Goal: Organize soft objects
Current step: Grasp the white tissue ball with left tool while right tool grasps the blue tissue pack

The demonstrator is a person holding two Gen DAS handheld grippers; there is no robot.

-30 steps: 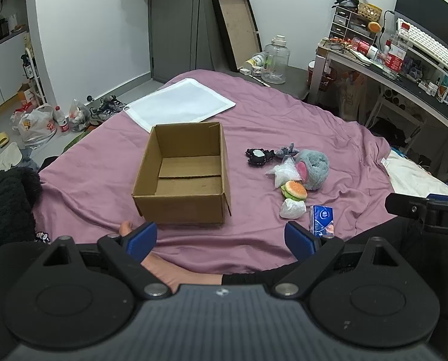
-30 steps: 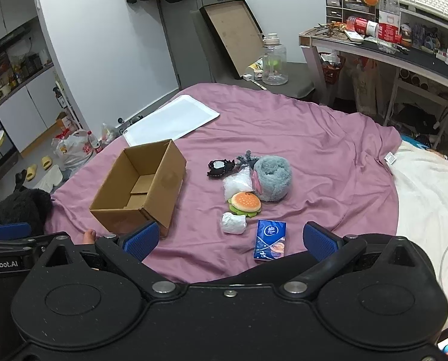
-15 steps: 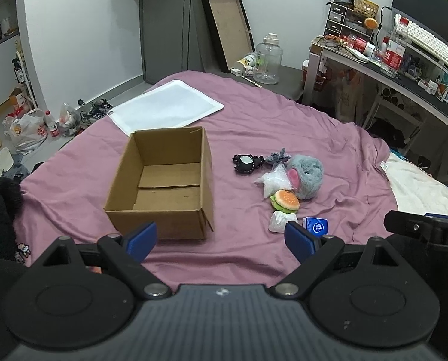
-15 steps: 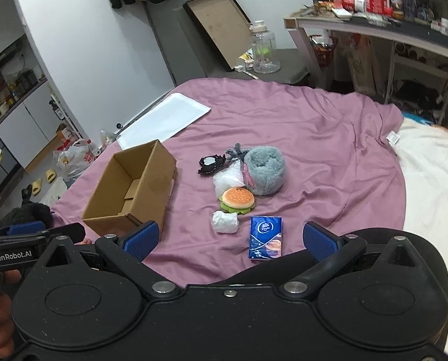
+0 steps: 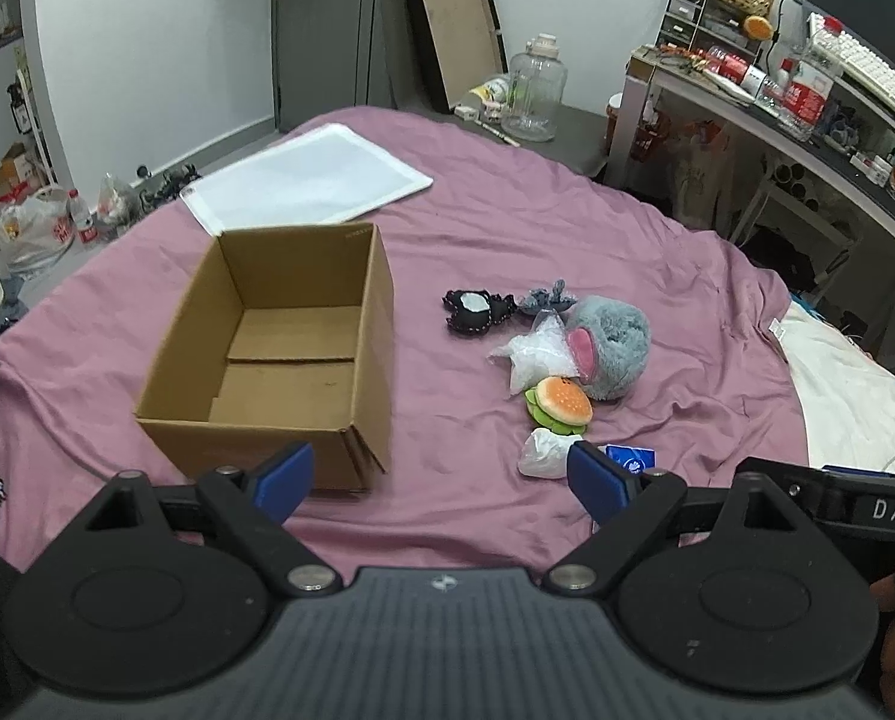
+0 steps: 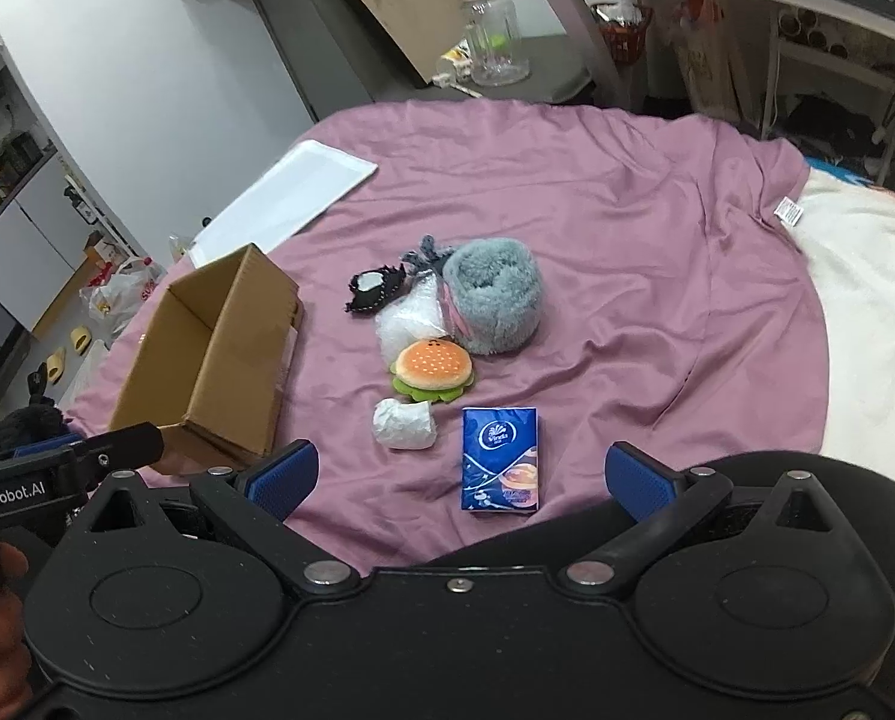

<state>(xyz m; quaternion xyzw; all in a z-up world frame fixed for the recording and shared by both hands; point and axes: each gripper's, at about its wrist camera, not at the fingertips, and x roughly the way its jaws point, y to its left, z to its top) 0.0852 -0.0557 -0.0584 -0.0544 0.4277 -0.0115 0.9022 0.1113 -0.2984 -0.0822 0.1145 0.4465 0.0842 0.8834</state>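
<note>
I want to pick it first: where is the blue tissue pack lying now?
In the right wrist view the blue tissue pack lies flat on the purple sheet, nearest the camera, right of the white roll, below the burger toy.

"GenRobot.AI" on left tongs handle (image 6: 57,480), "Vinda" on blue tissue pack (image 6: 500,459), "DAS" on right tongs handle (image 5: 855,507)

A cardboard box (image 5: 279,354) sits open-topped on the purple bedspread (image 5: 567,240), nothing above its mouth. To the box's right, a bare strip of bedspread separates it from a tight cluster: black toy (image 5: 476,312), grey plush (image 5: 612,348), burger toy (image 5: 558,402), white bundle (image 5: 543,453), blue tissue pack (image 6: 500,459). A white board (image 5: 309,180) lies behind the box.
</note>
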